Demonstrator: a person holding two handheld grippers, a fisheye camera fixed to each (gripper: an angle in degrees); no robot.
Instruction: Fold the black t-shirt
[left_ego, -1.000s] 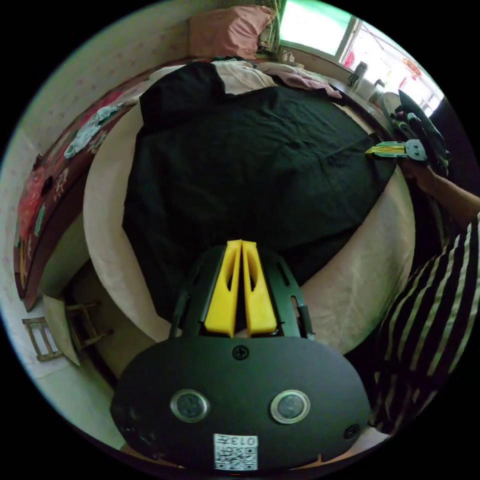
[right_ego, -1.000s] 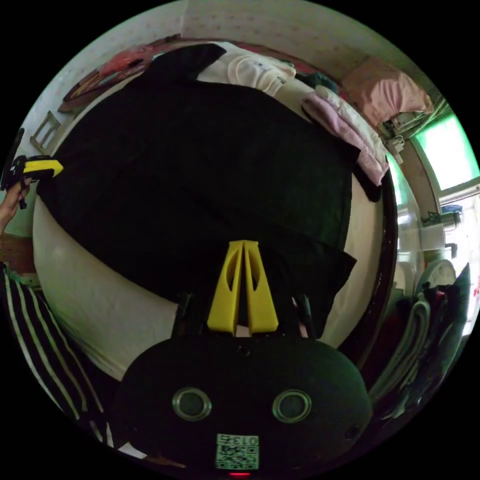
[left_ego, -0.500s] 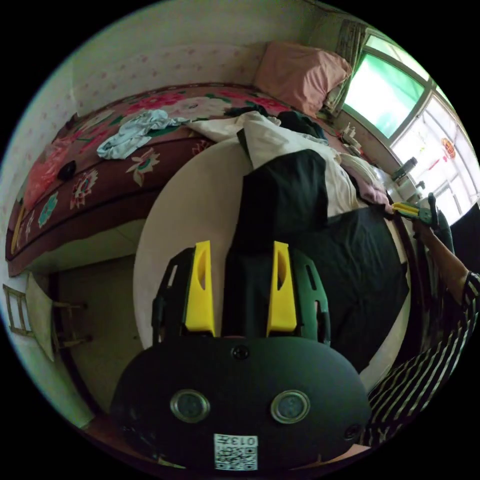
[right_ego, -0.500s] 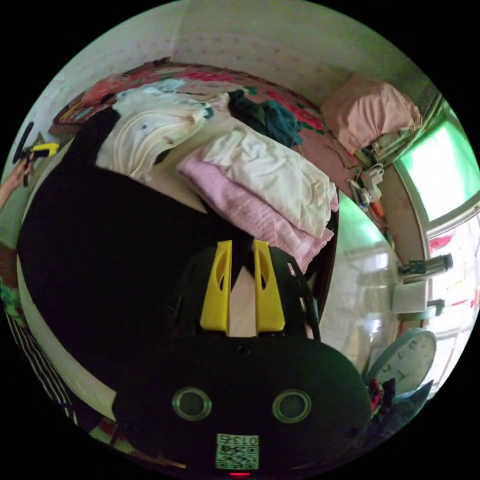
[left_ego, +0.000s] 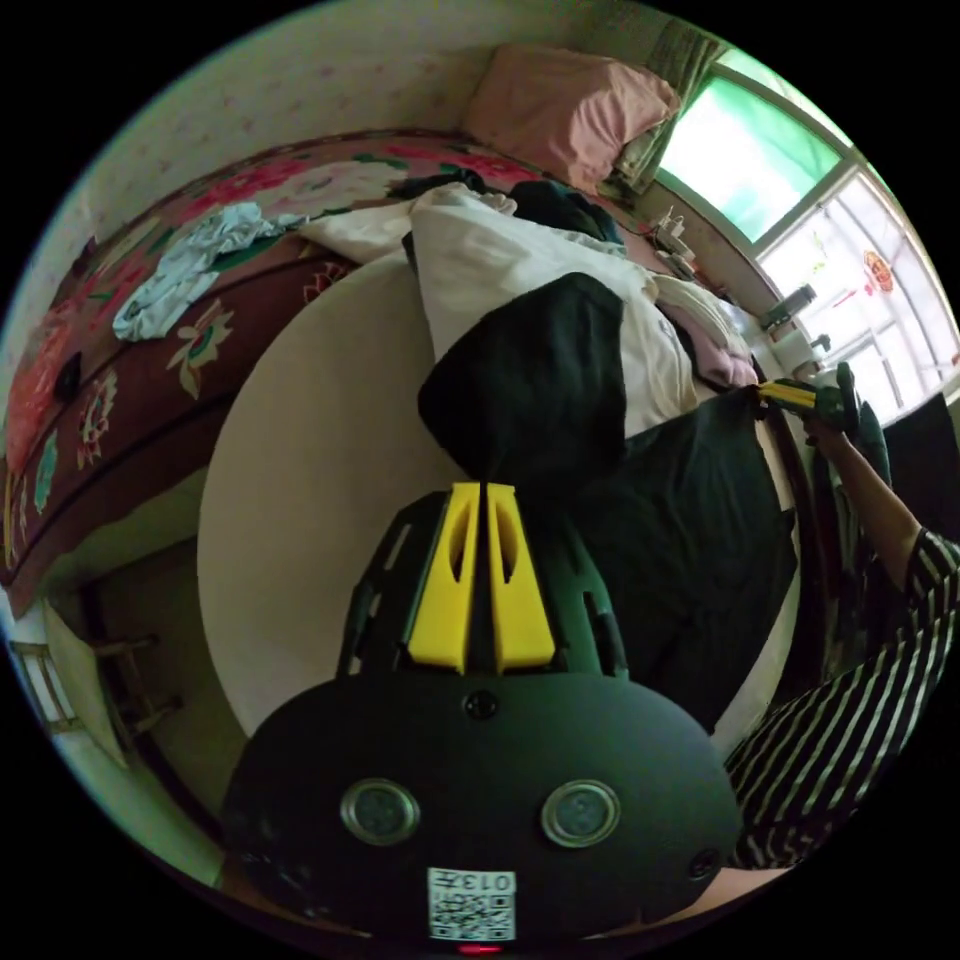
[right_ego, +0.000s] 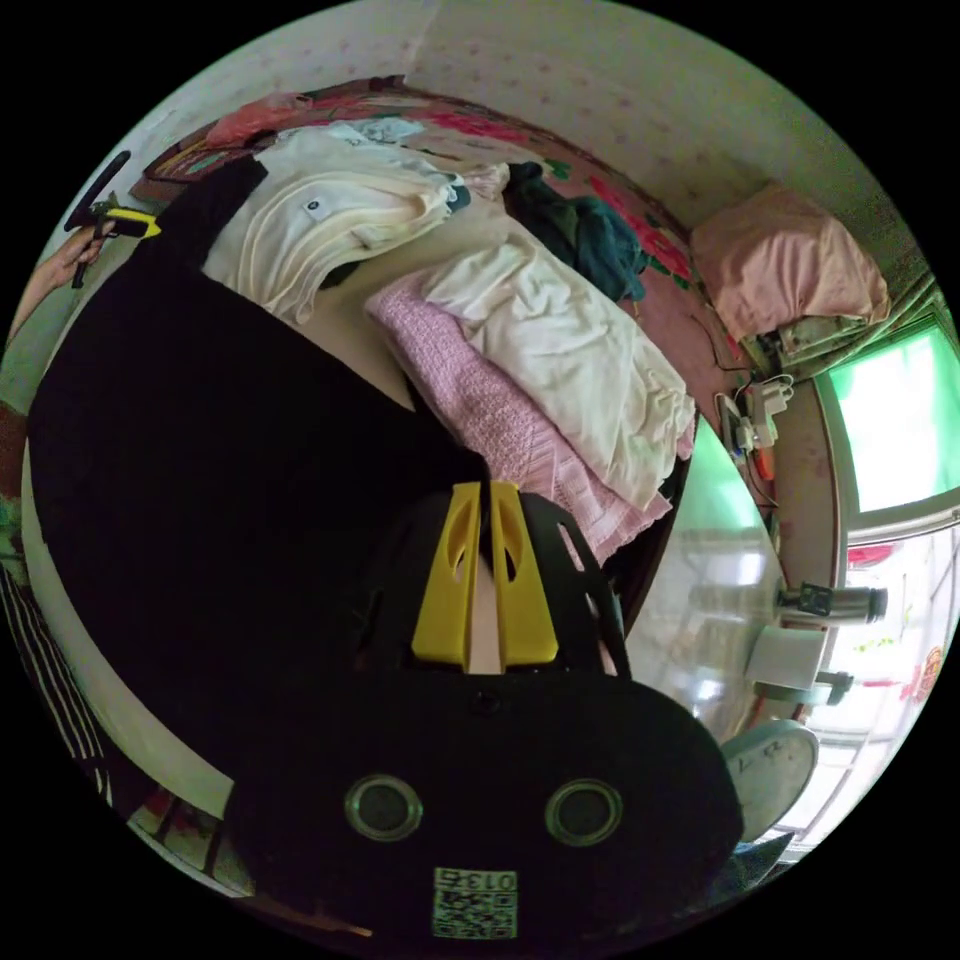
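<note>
The plain black cotton t-shirt (right_ego: 220, 440) lies at the left of the right gripper view. Upper middle are a pale pink knitted cloth (right_ego: 500, 420) and a cream crumpled garment (right_ego: 570, 350). The left gripper view shows a dark red flowered bedspread (left_ego: 150, 330) and a black-and-white striped sleeve (left_ego: 850, 700).

We are standing in a bedroom of a home. Ahead of the left gripper (left_ego: 484, 490) we are seeing a bed covered by a red floral spread (left_ego: 150, 330), with a pink pillow (left_ego: 565, 105) lying at its far end under a bright window (left_ego: 745, 160). Just beyond the right gripper (right_ego: 485, 490), folded clothes (right_ego: 560, 370) are lying stacked on a round pale table (left_ego: 310, 450), and a wall clock (right_ego: 775, 775) is leaning off to its right.
</note>
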